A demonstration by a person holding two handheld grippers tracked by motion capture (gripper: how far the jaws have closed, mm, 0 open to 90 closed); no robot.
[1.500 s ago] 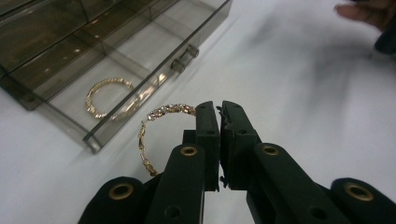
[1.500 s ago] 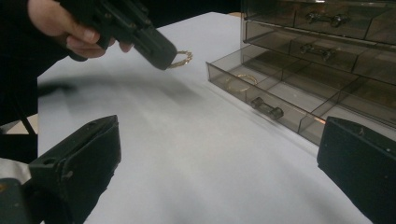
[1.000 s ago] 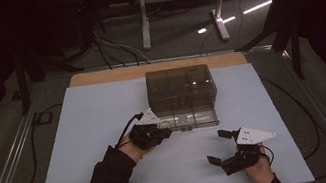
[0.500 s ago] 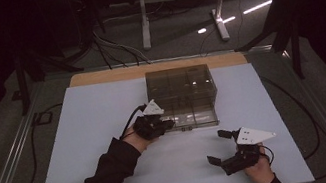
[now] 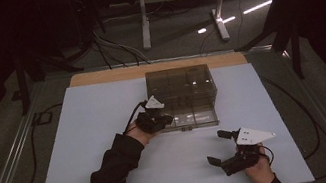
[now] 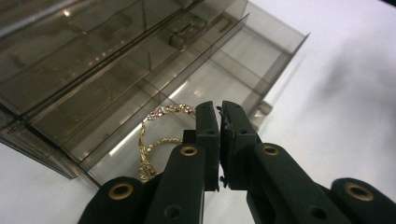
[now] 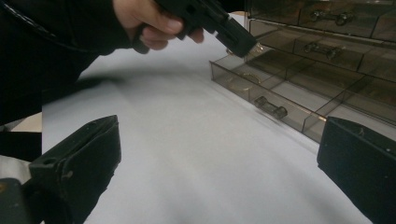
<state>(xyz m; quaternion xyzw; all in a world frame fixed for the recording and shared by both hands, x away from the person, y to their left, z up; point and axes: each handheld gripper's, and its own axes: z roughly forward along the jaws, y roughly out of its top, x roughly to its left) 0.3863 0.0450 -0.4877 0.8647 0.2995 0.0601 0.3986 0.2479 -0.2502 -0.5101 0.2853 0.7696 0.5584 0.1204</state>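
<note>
Hovering over the open bottom drawer (image 6: 243,70) of a smoky organiser (image 5: 180,86), left tongs (image 6: 219,112) nearly closed, empty, above gold chain (image 6: 154,140); right tongs (image 5: 225,147) wide open, idle near-right; next: grasp chain.

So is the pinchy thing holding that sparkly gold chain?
Cannot tell. The left gripper is nearly shut above the gold beaded chain in the open smoky plastic drawer; the right gripper is empty.

My left tongs (image 5: 165,119) reach forward, forearm (image 5: 113,164) angled from bottom left, jaws nearly together, thin gap between. My right tongs (image 5: 221,147) sit low near bottom right, jaws spread wide, hand (image 5: 259,171) behind them.
</note>
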